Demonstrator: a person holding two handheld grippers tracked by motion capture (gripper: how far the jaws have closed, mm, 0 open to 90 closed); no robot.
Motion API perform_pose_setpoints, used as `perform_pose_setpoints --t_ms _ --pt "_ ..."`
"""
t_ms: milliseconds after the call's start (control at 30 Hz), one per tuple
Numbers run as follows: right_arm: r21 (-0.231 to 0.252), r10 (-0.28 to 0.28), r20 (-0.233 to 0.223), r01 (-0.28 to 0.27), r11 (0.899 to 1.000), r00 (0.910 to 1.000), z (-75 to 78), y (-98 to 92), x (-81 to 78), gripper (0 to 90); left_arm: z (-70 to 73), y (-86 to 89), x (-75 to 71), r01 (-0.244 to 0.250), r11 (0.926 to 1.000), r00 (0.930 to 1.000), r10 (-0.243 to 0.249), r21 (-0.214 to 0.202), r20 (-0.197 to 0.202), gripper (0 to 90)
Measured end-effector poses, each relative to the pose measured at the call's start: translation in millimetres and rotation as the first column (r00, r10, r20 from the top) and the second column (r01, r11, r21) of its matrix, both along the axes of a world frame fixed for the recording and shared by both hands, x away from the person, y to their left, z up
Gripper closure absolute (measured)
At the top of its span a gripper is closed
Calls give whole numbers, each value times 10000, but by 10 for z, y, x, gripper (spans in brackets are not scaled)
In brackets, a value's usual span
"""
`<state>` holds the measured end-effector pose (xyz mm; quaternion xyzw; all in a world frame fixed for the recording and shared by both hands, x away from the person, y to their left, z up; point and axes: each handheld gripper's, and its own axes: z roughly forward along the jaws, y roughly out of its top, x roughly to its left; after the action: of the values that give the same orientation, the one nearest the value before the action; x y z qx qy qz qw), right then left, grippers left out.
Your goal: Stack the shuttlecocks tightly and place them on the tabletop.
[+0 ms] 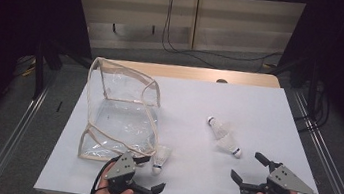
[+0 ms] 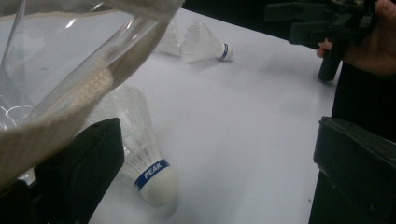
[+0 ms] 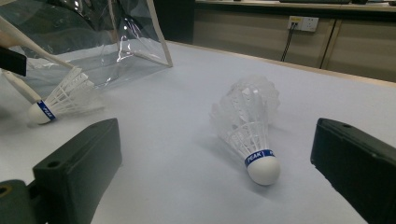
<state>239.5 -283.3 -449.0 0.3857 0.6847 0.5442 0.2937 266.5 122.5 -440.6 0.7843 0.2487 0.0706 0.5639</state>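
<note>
A white shuttlecock [image 1: 161,158] with a blue band lies by the front right corner of a clear plastic bag [image 1: 120,113] with beige trim. In the left gripper view this shuttlecock [image 2: 147,163] rests on the table close to the inner face of the left jaw, cork toward me, partly under the bag's edge [image 2: 70,88]. My left gripper [image 1: 150,173] is open around it. Two more shuttlecocks [image 1: 223,134] lie together mid-table. My right gripper [image 1: 249,167] is open just in front of them; the nearer one [image 3: 250,126] lies between its jaws without touching them.
The white table top [image 1: 259,108] has a wooden strip along its far edge. Metal rails run down both sides of the table. Cables hang against the back wall. The right gripper [image 2: 327,28] and its hand appear at the top right of the left gripper view.
</note>
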Motion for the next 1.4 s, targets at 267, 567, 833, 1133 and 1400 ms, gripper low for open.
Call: perform_pose_setpoints --t_ms 267,567,833,1133,1400 --pt "48 20 15 -20 10000 10000 4 -8 -2 13 13 -121 13 -230 9993 9997 231 293 -18 15" --pt "51 20 45 -20 10000 10000 8 -15 -8 13 2 -199 4 -153 9991 9997 159 386 -157 21" --pt "80 10 46 -11 10000 10000 10 -19 -8 13 11 -283 12 -8 9995 9999 13 315 -153 26" --pt "142 53 52 -54 9999 10000 11 -27 0 14 18 -397 23 126 9990 9998 -119 425 -176 29" --pt "110 -49 9 49 9999 10000 4 -52 12 14 84 -510 30 -60 9992 9999 66 389 -158 38"
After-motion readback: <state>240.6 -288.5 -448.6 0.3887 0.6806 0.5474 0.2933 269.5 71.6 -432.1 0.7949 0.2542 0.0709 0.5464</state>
